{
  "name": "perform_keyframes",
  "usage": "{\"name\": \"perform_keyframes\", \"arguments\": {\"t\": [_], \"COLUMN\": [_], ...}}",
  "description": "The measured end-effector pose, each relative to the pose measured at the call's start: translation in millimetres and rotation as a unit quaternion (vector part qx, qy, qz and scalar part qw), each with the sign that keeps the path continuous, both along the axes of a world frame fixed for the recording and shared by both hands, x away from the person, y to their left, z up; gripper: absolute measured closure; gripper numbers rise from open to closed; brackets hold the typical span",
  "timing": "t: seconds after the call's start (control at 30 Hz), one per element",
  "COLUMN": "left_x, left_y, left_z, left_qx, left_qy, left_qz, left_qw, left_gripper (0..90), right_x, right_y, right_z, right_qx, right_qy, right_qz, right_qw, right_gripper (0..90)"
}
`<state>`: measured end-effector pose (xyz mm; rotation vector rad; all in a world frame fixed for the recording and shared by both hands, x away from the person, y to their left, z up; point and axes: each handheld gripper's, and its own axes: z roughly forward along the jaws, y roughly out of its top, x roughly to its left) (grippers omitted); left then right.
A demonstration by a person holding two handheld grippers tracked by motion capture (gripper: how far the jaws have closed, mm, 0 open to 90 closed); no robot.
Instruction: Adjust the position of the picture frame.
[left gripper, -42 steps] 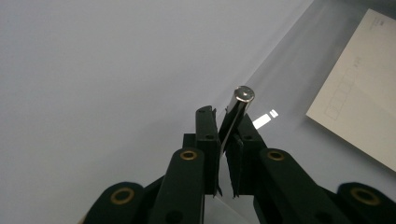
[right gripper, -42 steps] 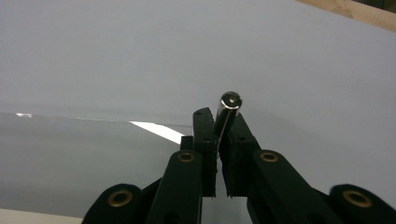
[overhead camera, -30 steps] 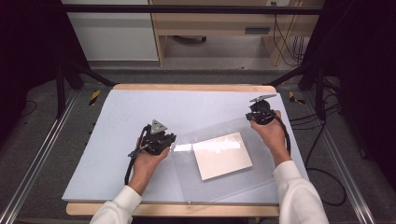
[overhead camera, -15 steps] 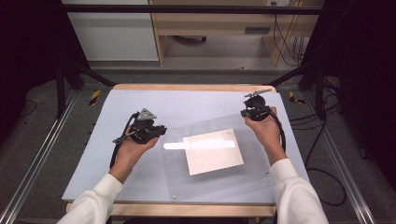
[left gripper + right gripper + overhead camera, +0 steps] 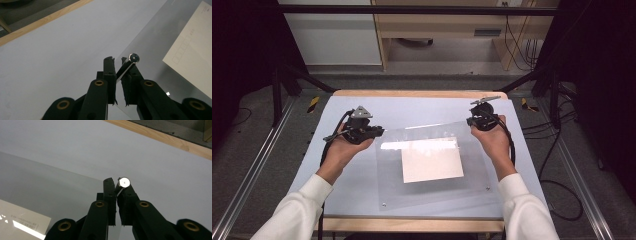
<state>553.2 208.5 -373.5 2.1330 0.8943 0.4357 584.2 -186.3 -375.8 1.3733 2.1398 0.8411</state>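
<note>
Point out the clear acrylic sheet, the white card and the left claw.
Clear acrylic sheet point(image 5: 472, 187), high view, bare near-right area.
White rectangular card point(image 5: 432, 162), high view, its middle.
Left claw point(image 5: 118, 65), left gripper view, between its tips.

Clear glossy acrylic sheet point(image 5: 432, 172), matt paper card point(image 5: 432, 161), wood-edged table point(image 5: 412, 93).

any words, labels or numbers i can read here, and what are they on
None can be read.
Card under the clear sheet: a row of small printed boxes and a tiny mark at its corner, too small to read.
Same card, right gripper view: one line of small print, blurred.
</note>
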Motion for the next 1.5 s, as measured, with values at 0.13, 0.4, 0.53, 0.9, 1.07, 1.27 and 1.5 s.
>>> {"name": "perform_keyframes", "arguments": {"t": [0.13,0.4,0.53,0.9,1.07,1.27,1.5], "left_x": [1.0,8.5,20.6,35.5,36.5,38.7,37.9], "left_y": [7.3,14.9,15.1,18.1,17.9,14.7,10.5], "left_z": [1.1,1.3,-12.0,-43.1,-51.7,-57.1,-65.3], "left_qx": [0.003,0.008,0.005,0.005,0.002,0.003,-0.002], "left_qy": [0.001,0.007,0.017,0.033,0.038,0.039,0.036], "left_qz": [0.001,0.011,0.011,0.016,0.025,0.037,0.063], "left_qw": [1.0,0.9999,0.9998,0.9993,0.9989,0.9985,0.9974], "left_gripper": [81.6,81.9,81.9,81.6,81.5,81.8,82.4], "right_x": [-11.5,-23.1,-18.6,-11.2,-8.5,-7.1,-7.2], "right_y": [6.2,16.9,19.5,21.6,21.7,20.4,17.9], "right_z": [0.8,-0.3,-12.2,-42.3,-53.3,-56.6,-62.2], "right_qx": [-0.004,-0.005,-0.012,-0.011,-0.007,-0.005,-0.004], "right_qy": [-0.004,-0.004,0.011,0.025,0.029,0.031,0.022], "right_qz": [0.002,-0.003,-0.005,0.001,0.002,0.004,0.005], "right_qw": [1.0,1.0,0.9999,0.9996,0.9996,0.9995,0.9997], "right_gripper": [85.6,85.6,85.6,85.5,85.4,85.4,85.3]}}
